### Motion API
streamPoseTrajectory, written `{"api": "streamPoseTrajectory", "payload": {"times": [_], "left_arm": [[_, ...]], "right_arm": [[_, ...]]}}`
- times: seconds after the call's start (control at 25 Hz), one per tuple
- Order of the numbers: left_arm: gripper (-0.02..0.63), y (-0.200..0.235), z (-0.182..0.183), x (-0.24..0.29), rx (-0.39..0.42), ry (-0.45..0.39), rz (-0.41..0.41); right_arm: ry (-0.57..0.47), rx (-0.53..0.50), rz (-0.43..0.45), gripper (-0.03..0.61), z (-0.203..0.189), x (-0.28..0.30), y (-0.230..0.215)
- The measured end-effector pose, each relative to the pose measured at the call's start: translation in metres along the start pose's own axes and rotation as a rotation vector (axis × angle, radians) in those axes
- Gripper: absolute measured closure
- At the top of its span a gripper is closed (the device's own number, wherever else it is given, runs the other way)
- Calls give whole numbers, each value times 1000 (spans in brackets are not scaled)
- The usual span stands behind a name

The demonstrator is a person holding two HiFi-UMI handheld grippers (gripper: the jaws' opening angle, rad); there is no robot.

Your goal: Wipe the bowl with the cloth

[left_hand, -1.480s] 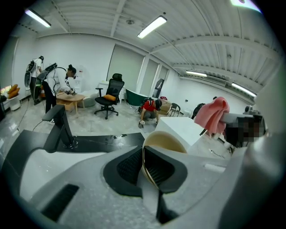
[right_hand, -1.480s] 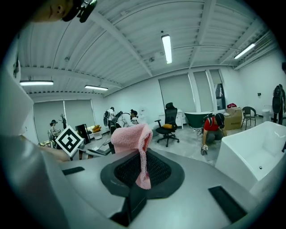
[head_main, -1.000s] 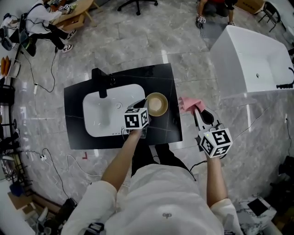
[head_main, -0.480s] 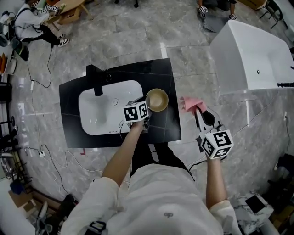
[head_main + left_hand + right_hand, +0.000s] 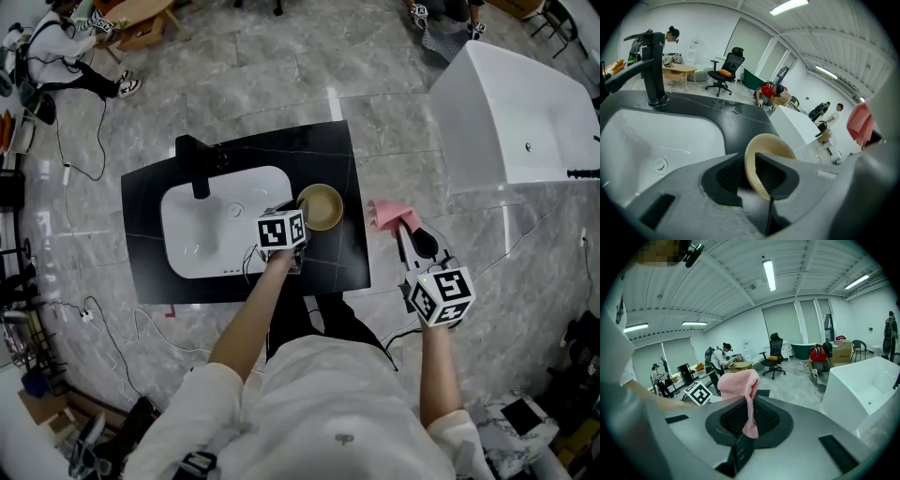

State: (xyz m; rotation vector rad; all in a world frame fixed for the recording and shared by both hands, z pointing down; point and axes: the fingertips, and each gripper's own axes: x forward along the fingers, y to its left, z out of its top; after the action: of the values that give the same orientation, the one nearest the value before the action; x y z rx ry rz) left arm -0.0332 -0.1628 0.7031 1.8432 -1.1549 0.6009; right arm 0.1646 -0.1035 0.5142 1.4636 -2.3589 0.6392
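A tan bowl (image 5: 320, 206) stands on the black counter (image 5: 328, 267), just right of the white sink. My left gripper (image 5: 297, 217) is at the bowl's near-left rim. In the left gripper view the bowl's (image 5: 769, 143) rim stands between the jaws, which are opening, with a thin dark gap beside the left pad. My left gripper (image 5: 749, 164) points toward the basin and faucet. Off the counter's right side, my right gripper (image 5: 404, 227) is shut on a pink knitted cloth (image 5: 383, 214). The cloth (image 5: 738, 385) bunches above the right gripper (image 5: 749, 417) and hangs down between its pads.
The white sink basin (image 5: 211, 225) and black faucet (image 5: 199, 164) fill the counter's left half. A white bathtub (image 5: 516, 112) stands at the far right. Cables (image 5: 103, 319) trail on the marble floor to the left. People sit at the far edges of the room.
The head view has shifted a little. The left gripper stays at the bowl's rim on the counter, and the right gripper keeps its place with the cloth.
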Motion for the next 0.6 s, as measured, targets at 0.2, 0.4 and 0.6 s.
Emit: {"api": "streamPoseTrajectory", "payload": {"times": [0.2,0.4,0.6], "left_arm": [[497,-2,1,-2,17,3,2],[497,2,3,-7,27,-8,16],[497,7,9,-26,79,-43,55]], "right_arm": [[-4,1,-2,562,3,-1,0],[-15,-1,-4,563,5,-2,0],[-30,-7,3,563,10,-4,3]]}}
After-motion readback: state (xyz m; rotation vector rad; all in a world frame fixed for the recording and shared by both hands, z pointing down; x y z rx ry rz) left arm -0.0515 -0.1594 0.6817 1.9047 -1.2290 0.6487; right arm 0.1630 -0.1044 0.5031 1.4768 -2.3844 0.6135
